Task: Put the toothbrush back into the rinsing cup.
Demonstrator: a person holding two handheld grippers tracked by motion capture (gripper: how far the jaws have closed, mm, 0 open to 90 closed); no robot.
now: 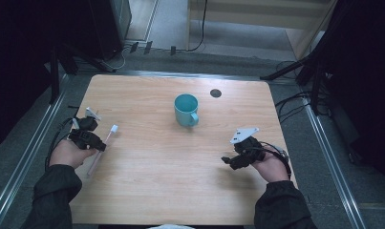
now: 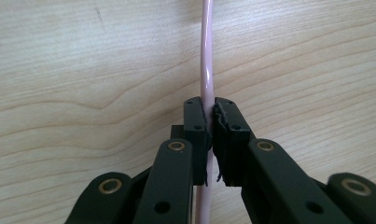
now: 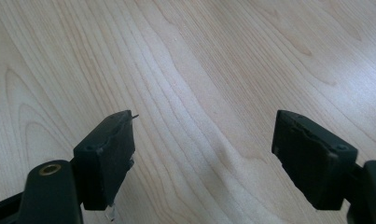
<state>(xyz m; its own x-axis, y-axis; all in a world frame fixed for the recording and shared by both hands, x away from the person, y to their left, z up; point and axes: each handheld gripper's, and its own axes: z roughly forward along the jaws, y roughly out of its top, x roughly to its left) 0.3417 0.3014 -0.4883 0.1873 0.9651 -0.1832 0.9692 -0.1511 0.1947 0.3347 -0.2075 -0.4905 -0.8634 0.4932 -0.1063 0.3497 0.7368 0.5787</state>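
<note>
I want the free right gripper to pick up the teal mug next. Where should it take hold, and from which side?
Probably the rim. The teal mug stands upright and open-topped mid-table, with its handle pointing toward the person's side and a little right. The right gripper, jaws wide open, could come from above and close one jaw inside the wall, one outside, on the side away from the handle.

A light wooden desk (image 1: 156, 191) with rounded corners stands on a grey floor (image 1: 18, 138). Metal rails (image 1: 30, 152) run along both its sides. Dark stands and black cables (image 1: 295, 102) crowd the shadowed edges. Beyond the far side, a pale wooden cabinet (image 1: 257, 14) catches brighter light.
</note>
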